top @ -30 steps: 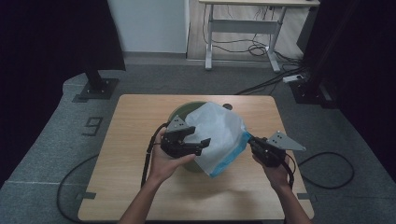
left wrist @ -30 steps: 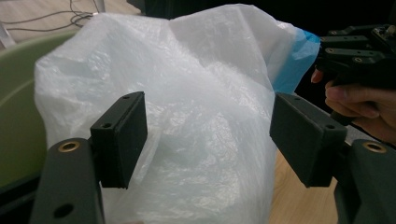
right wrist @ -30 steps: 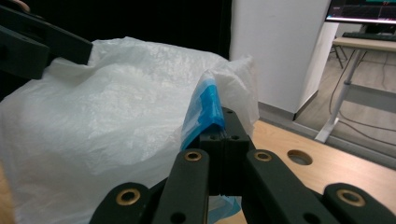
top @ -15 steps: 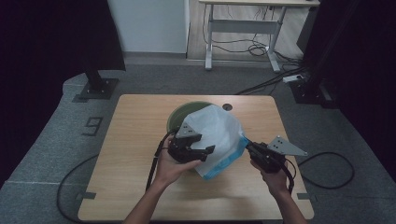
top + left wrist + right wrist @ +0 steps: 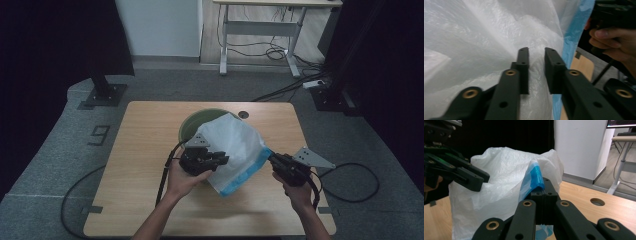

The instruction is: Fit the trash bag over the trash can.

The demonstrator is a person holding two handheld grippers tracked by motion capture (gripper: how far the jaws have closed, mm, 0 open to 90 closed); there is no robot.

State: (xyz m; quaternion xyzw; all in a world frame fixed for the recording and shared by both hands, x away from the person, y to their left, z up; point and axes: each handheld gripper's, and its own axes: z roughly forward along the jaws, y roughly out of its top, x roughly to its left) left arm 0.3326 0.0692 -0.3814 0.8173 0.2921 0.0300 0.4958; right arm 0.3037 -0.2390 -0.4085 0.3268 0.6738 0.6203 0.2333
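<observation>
The right gripper [image 5: 543, 192] is clamped on the blue edge of the white plastic bag [image 5: 232, 145]. The left gripper [image 5: 537, 71] has just been closing — a fold of the bag lies in its narrow gap. Behind the bag, the green bowl [image 5: 192, 125] sits on the wooden table [image 5: 140, 145].

The bag [image 5: 231, 146] is thin, crinkled white plastic film, half see-through, with a glossier blue band [image 5: 535, 175] along its edge. The table [image 5: 145, 145] is pale, matt wood. The bin [image 5: 192, 124] looks like smooth green plastic. Both grippers' jaws are matt black plastic with brass-coloured rivets.
</observation>
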